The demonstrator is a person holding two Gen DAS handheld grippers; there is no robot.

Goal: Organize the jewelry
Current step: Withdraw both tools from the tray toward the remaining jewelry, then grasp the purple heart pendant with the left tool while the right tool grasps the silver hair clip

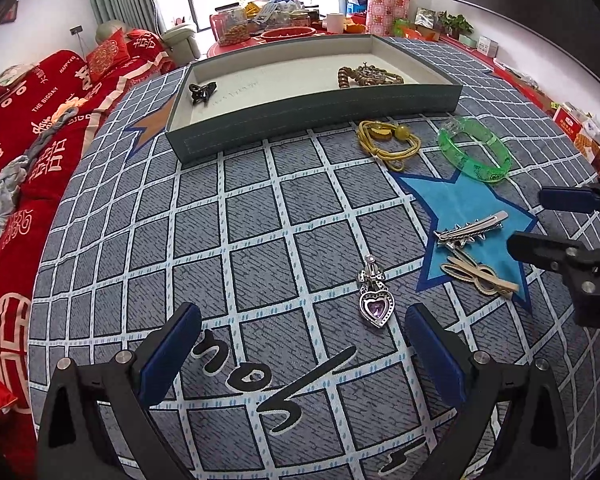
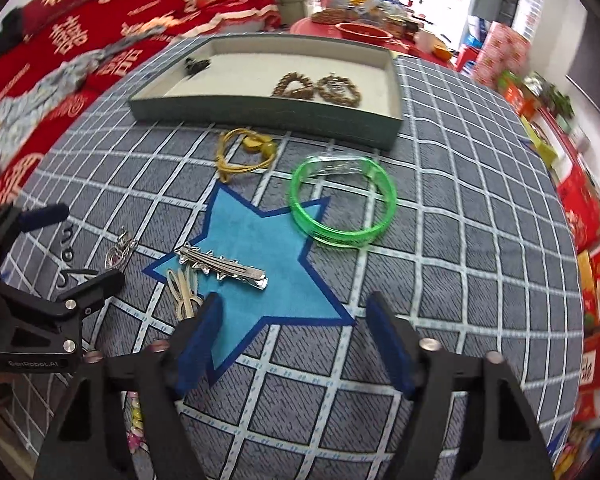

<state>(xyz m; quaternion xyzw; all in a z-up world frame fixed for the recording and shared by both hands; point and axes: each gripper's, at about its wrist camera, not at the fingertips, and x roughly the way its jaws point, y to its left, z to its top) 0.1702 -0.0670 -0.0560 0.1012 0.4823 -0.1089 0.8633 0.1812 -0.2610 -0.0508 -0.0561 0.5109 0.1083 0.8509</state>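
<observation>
A grey tray point(image 1: 316, 114) point(image 2: 260, 114) at the back of the checked cloth holds a black hair claw point(image 1: 202, 91) and brown bead bracelets point(image 1: 370, 76) point(image 2: 316, 88). On the cloth lie a yellow cord necklace point(image 1: 388, 140) point(image 2: 246, 150), a green bangle point(image 1: 476, 148) point(image 2: 342, 200), a silver hair clip point(image 1: 470, 230) point(image 2: 224, 266), a beige clip point(image 1: 478, 276) point(image 2: 184, 290) and a purple heart pendant point(image 1: 374, 296) point(image 2: 118, 250). My left gripper point(image 1: 302, 338) is open and empty, just short of the pendant. My right gripper point(image 2: 294, 320) is open and empty over the blue star, near the clips.
A red bedspread point(image 1: 28, 128) lies to the left. A cluttered red table point(image 1: 284, 28) stands behind the tray. Boxes point(image 2: 596, 264) line the right side. Each gripper shows at the edge of the other's view.
</observation>
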